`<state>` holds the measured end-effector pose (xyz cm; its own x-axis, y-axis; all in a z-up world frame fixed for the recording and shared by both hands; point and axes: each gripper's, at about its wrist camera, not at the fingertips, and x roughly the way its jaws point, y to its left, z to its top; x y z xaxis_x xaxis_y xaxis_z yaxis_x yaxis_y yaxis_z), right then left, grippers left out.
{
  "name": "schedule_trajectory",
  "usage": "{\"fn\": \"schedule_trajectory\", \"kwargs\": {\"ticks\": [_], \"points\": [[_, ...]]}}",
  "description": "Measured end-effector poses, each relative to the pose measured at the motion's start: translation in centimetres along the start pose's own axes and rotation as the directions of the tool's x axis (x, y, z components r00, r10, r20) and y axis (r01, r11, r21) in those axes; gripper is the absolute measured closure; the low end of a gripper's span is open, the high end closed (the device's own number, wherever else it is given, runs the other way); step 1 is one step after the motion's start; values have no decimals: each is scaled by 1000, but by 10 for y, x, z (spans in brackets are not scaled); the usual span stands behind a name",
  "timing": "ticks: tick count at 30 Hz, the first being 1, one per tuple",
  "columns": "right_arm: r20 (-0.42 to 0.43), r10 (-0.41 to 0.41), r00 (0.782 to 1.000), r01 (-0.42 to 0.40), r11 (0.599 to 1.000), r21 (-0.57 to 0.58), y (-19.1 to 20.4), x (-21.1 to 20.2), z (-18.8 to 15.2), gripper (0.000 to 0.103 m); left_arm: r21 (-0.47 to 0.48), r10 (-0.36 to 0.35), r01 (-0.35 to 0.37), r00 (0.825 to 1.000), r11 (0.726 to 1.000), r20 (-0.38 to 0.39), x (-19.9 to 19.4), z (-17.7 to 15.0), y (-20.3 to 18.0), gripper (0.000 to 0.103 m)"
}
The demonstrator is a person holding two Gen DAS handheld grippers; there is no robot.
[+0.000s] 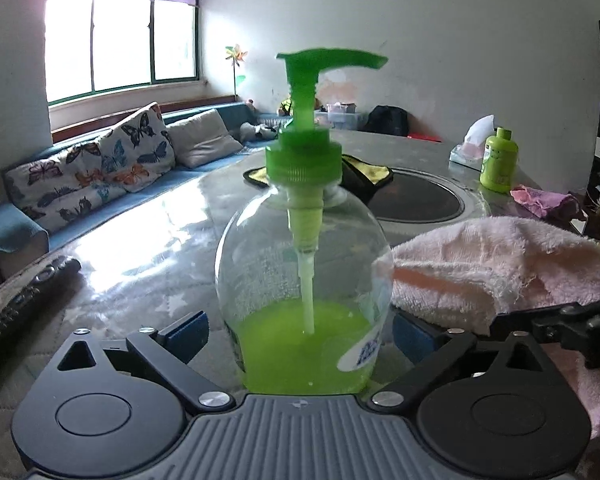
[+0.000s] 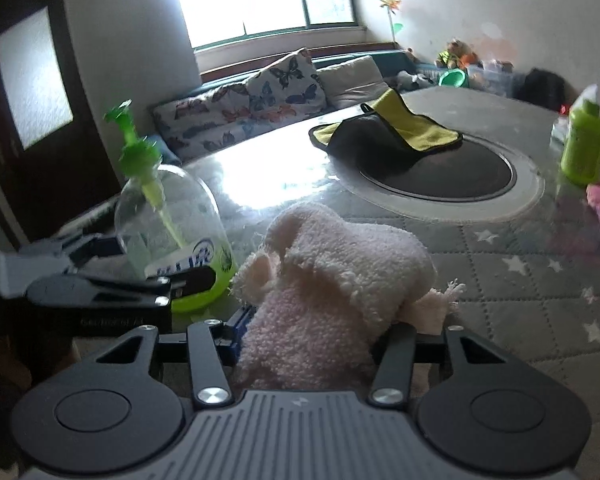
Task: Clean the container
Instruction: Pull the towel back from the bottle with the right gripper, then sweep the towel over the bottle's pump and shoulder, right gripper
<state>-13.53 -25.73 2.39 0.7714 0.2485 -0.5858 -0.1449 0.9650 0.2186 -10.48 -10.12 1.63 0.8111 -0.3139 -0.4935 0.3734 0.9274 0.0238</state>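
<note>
A clear pump bottle with a green pump head and a little green liquid stands on the table, between the blue pads of my left gripper. The jaws are set wide and closed against its lower sides. In the right wrist view the same bottle is at the left, with one left finger across its base. My right gripper is shut on a bunched pale pink towel. The towel sits just right of the bottle, close to its side; whether they touch is unclear.
On the grey star-patterned table lie a yellow and grey cloth on a round black inset, a small green bottle, a tissue pack, a magenta rag and a black remote. A blue sofa runs behind.
</note>
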Motion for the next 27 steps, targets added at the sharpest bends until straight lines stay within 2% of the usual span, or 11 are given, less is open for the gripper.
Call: {"fn": "schedule_trajectory", "kwargs": {"ticks": [3, 5, 7, 8, 10, 12, 15, 18, 21, 27], "points": [[-9, -7, 1000, 8, 999, 33, -6, 11, 2, 56, -12, -1, 1, 1000, 1000, 1, 6, 5, 0, 2], [-15, -18, 1000, 19, 999, 36, -6, 15, 1, 70, -24, -9, 9, 1000, 1000, 8, 8, 7, 2, 2], [-10, -14, 1000, 14, 999, 46, -6, 15, 4, 77, -19, -28, 28, 999, 999, 29, 8, 7, 3, 5], [0, 3, 1000, -3, 998, 62, -6, 13, 7, 80, -13, -40, 40, 999, 999, 37, 8, 7, 4, 9], [29, 35, 999, -38, 995, 97, -8, 7, 13, 81, 0, -64, 64, 997, 998, 48, 7, 7, 4, 16], [65, 81, 995, -89, 986, 138, -10, -1, 22, 81, 9, -63, 62, 997, 998, 51, 7, 6, 4, 16], [115, 185, 976, -201, 967, 154, -7, -13, 38, 81, 1, -69, 69, 996, 998, 53, 7, 6, 5, 16], [164, 282, 945, -306, 941, 143, 2, -23, 57, 80, 0, -71, 71, 996, 997, 56, 7, 6, 6, 16], [169, 371, 913, -397, 905, 155, 9, -16, 71, 80, -4, -74, 74, 996, 997, 57, 7, 6, 7, 16], [114, 437, 892, -452, 859, 242, 6, 25, 63, 80, -10, -77, 78, 995, 997, 57, 7, 6, 8, 16]]}}
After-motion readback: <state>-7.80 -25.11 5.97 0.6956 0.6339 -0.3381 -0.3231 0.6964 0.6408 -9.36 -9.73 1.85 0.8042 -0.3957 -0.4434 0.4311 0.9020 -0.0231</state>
